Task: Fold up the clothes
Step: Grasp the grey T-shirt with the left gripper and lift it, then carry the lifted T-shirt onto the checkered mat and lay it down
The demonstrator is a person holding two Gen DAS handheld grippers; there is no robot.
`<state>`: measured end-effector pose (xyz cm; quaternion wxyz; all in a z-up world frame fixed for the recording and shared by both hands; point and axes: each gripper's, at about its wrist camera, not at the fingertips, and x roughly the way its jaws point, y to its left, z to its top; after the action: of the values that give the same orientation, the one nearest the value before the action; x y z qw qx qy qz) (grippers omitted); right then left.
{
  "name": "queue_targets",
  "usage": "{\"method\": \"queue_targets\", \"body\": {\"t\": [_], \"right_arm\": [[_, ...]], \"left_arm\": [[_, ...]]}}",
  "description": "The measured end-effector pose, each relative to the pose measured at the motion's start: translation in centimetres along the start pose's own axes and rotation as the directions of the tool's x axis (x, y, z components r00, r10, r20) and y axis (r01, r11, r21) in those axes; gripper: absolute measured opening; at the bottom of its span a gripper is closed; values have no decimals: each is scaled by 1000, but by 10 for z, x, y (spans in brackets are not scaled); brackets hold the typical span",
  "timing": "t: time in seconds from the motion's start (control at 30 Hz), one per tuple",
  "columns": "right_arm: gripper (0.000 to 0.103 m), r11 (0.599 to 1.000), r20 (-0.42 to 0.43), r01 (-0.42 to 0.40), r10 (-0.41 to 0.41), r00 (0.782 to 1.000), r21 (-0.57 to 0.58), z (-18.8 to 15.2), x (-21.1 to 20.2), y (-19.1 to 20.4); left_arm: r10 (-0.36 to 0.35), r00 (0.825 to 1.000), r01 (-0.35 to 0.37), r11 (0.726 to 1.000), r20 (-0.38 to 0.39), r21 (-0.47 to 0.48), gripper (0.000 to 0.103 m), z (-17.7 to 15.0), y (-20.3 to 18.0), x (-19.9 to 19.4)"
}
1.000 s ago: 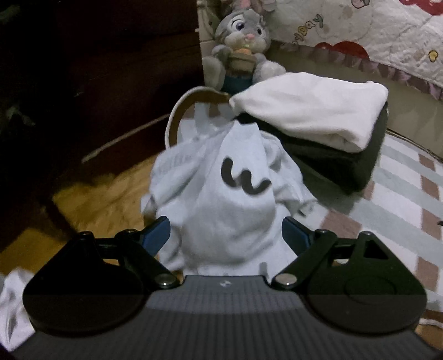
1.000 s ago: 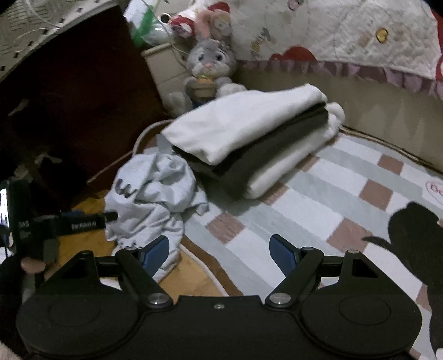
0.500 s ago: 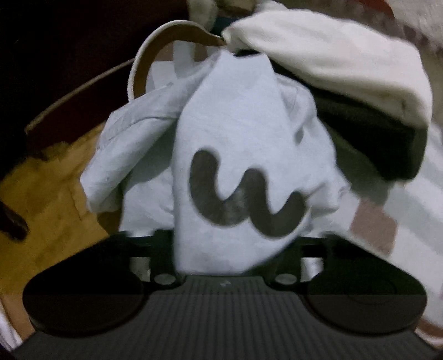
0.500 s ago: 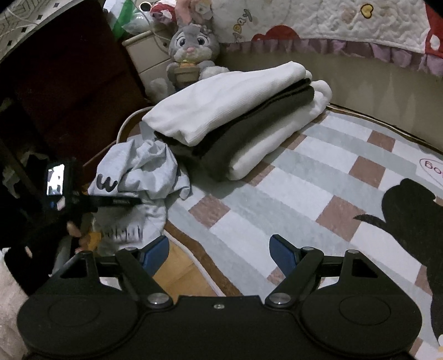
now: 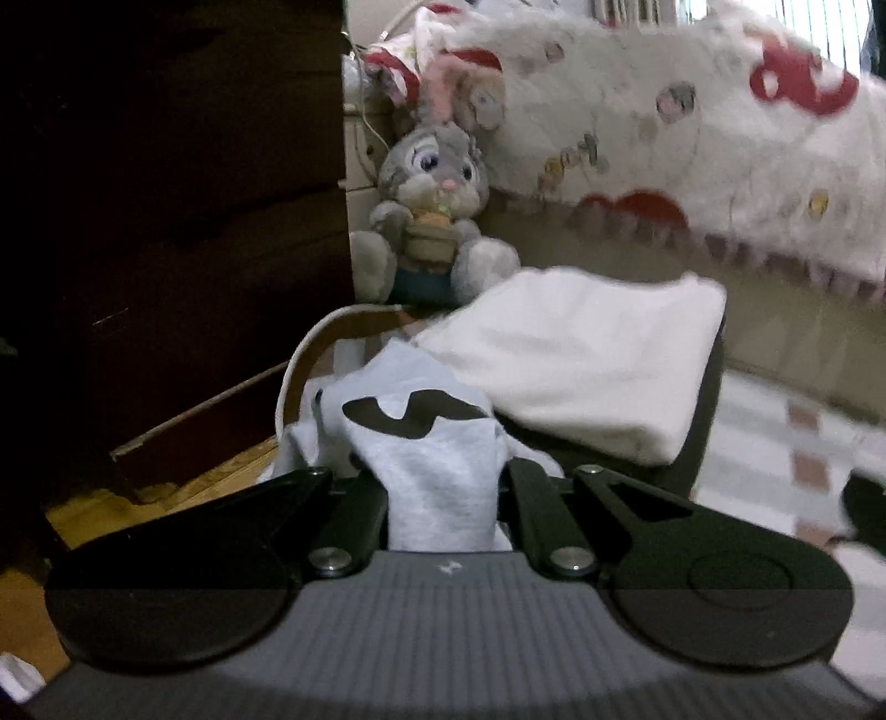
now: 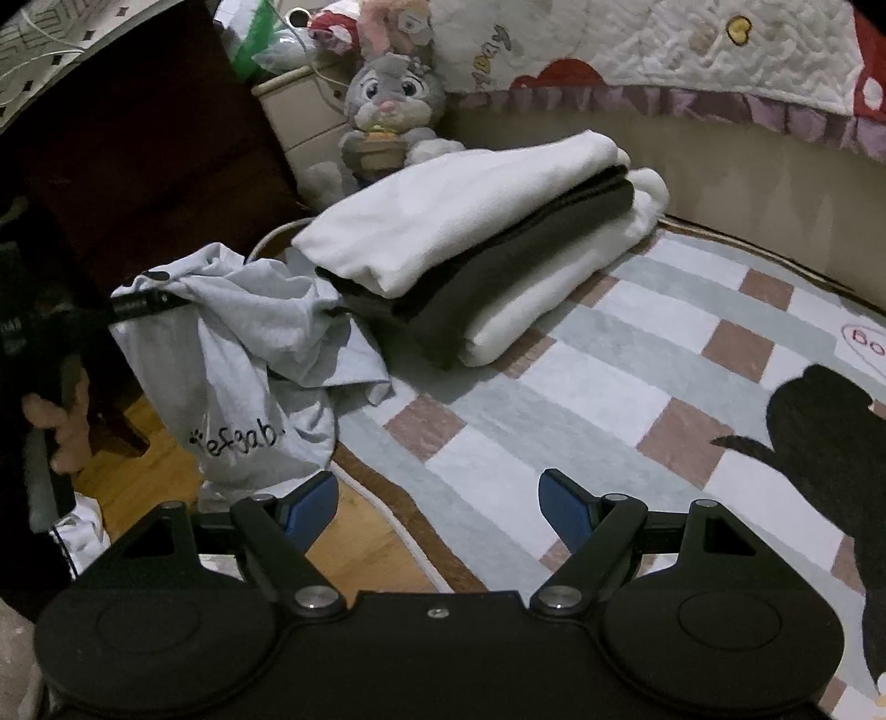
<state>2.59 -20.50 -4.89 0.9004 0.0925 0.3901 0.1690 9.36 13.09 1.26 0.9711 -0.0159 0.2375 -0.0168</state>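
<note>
Light grey garment [image 5: 437,471], dark printed lettering on it, bunched between the jaws of the left gripper [image 5: 443,487]. Jaws drawn together and clamped on a fold of the cloth. In the right wrist view the same garment [image 6: 238,354] hangs from the left gripper's tips [image 6: 147,302]; its lower part drapes down to the rug edge and the wooden floor [image 6: 133,471]. A hand [image 6: 61,426] shows below that gripper, at the frame's left edge.

Right gripper [image 6: 440,498]: jaws apart, nothing between them, blue pads over the rug. The garment lies ahead and to the left of its left jaw.

Just beyond the garment, ahead of the left jaws and to their right: a folded stack [image 6: 470,243], white on top, dark layer in the middle, white beneath. It rests on the rug, touching or nearly touching the grey cloth.

Surface: rug [image 6: 609,354] in pale grey-green and white bands with brown squares, a black animal shape at its right, a light border where it meets the floor.

Room: plush grey rabbit [image 5: 432,210] seated behind the stack, against a pale cabinet [image 6: 299,111]. Quilted bedspread [image 6: 664,50], white with red shapes and a purple frill, hangs over a beige bed side along the far right. Dark furniture [image 5: 166,221] fills the left. Dim lighting; left wrist view slightly blurred.
</note>
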Motion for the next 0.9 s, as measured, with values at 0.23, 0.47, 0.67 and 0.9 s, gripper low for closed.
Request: {"method": "queue_targets", "body": {"t": [0.23, 0.47, 0.67, 0.9], "right_arm": [[83, 993, 18, -114, 115, 993, -23, -3, -1, 8], [84, 951, -15, -270, 270, 963, -151, -10, -5, 42], [87, 952, 61, -237, 253, 966, -194, -12, -13, 46], [7, 995, 227, -42, 62, 972, -92, -6, -63, -23]], "left_arm": [[-180, 970, 175, 984, 163, 43, 3, 35, -29, -66], [-404, 857, 418, 908, 321, 28, 3, 83, -66, -138], [-492, 795, 500, 863, 354, 77, 3, 92, -121, -161], [-495, 788, 489, 865, 366, 116, 3, 100, -170, -152]]}}
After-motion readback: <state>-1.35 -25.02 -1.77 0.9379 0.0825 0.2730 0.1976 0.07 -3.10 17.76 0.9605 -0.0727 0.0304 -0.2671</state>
